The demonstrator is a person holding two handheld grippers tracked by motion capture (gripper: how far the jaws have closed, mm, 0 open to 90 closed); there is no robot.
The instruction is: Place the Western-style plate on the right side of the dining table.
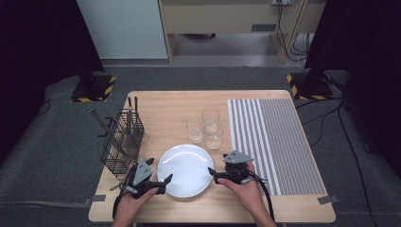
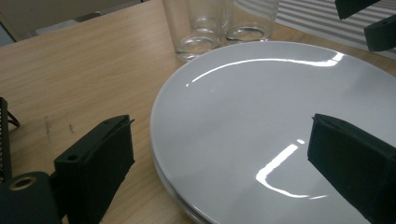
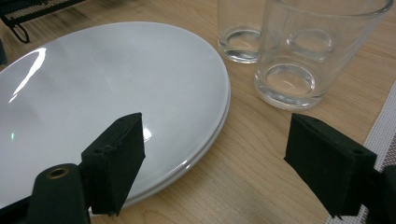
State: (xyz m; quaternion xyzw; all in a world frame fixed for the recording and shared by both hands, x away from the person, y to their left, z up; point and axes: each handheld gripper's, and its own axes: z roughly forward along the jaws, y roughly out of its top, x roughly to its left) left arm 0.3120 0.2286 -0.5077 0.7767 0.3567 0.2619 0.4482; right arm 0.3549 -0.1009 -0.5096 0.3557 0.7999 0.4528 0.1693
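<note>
Going left to right in the high view: a black wire rack (image 1: 122, 140) is being seen at the left of the wooden table (image 1: 165, 106), with a couple of utensils (image 1: 107, 128) poking out of it, too small to tell which kind. Just below and right of it, the left gripper (image 1: 160, 183) is being held in a hand (image 1: 130, 205) coming in from the bottom edge. Its jaws are being kept spread, nothing pinched, with the tips sitting right at the lower left rim of the white plate (image 1: 186, 169). In the left gripper view the plate (image 2: 261, 126) is lying between the two black jaws, but the pads aren't being pressed on it. A second rim is showing under the plate's edge there, so it's looking like two stacked plates.

The plate itself is being found at the lower middle of the frame, near the front edge of the table. Just above it, three clear glasses (image 1: 204, 128) are clustered together, empty.

On the plate's right side, the right gripper (image 1: 212, 175) is being pointed left at the rim, jaws spread too and empty. In the right gripper view the plate's edge (image 3: 140, 93) is lying by the left jaw and the glasses (image 3: 299, 51) at upper right. Further right, a striped grey mat (image 1: 274, 142) is covering that side of the table.
</note>
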